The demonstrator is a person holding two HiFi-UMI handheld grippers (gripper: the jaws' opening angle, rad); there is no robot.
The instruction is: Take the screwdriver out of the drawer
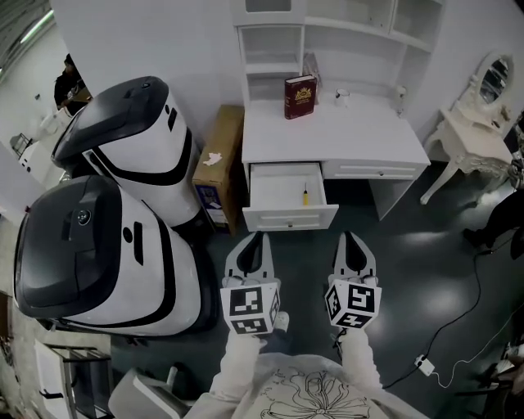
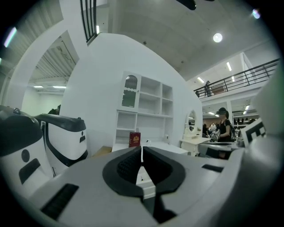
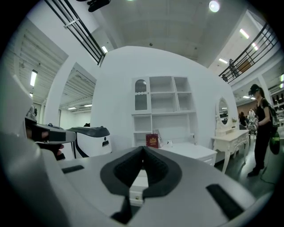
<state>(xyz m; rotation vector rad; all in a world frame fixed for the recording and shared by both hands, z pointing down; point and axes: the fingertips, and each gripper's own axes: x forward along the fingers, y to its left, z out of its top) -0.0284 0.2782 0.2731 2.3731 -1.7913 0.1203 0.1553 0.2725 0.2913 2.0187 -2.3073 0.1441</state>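
Desk drawer (image 1: pixel 274 192) ahead holds the screwdriver (image 1: pixel 305 195), lying front-to-back, about equally far from left gripper (image 1: pixel 260 239) and right gripper (image 1: pixel 350 237), both closed and empty.

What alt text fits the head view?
Seen from above, an open desk drawer holds a small screwdriver; the left gripper and right gripper, both shut and empty, point toward it from short of the white desk. A red book stands on the desk.

a white desk (image 1: pixel 360 131) with a shelf hutch (image 1: pixel 344 33) stands against a white wall (image 1: pixel 147 33) on a dark glossy floor (image 1: pixel 426 270). a cream dressing table (image 1: pixel 471 139) with an oval mirror (image 1: pixel 494 78) stands to its right. a round ceiling light (image 3: pixel 214 5) glows overhead.
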